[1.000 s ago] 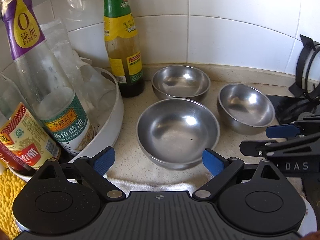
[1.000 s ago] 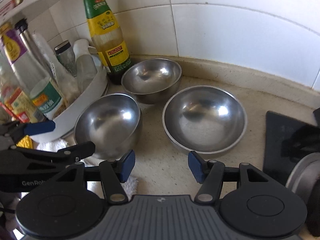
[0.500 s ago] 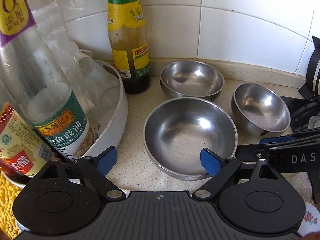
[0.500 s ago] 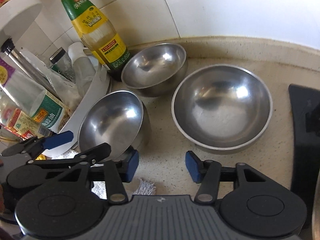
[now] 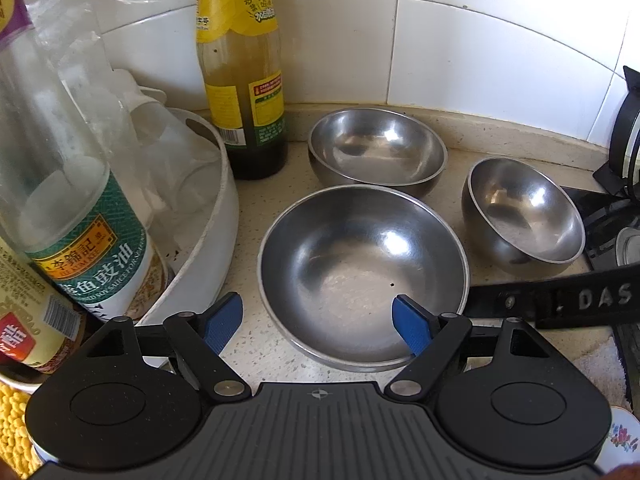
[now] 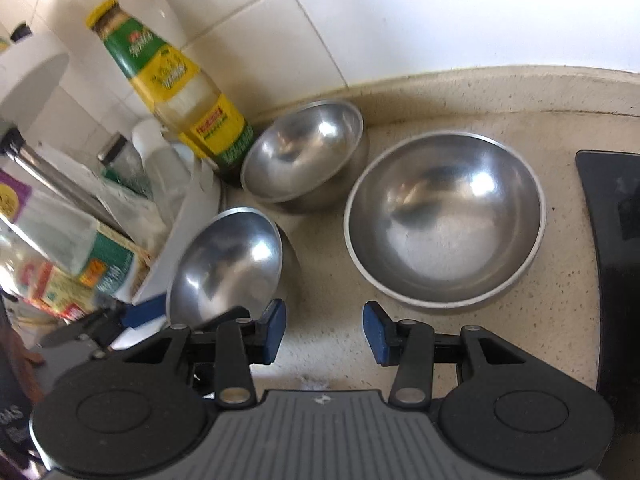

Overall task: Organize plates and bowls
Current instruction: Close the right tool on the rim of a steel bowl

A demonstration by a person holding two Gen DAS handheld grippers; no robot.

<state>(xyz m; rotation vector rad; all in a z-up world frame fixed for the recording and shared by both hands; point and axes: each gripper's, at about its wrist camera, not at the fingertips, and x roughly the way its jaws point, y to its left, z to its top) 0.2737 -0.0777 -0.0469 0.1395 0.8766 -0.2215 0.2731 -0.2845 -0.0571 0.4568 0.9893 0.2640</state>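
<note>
Three steel bowls stand on the speckled counter: a front bowl, a back bowl and a right bowl. My left gripper straddles the front bowl's near left rim, one blue pad outside it and one inside. Its jaws are closing and neither pad presses on the steel. My right gripper hovers low before the gap between the front and right bowls. Its jaws are closing over bare counter, the left pad close beside the front bowl's wall.
A sauce bottle stands by the tiled wall behind the bowls. A white tray packed with bottles crowds the left. A black stove borders the right. A yellow cloth and a flowered plate lie near me.
My left gripper came forward and down over the front bowl, its jaws narrowing until the right pad sits inside the rim. My right gripper rolled and its jaws narrowed.
</note>
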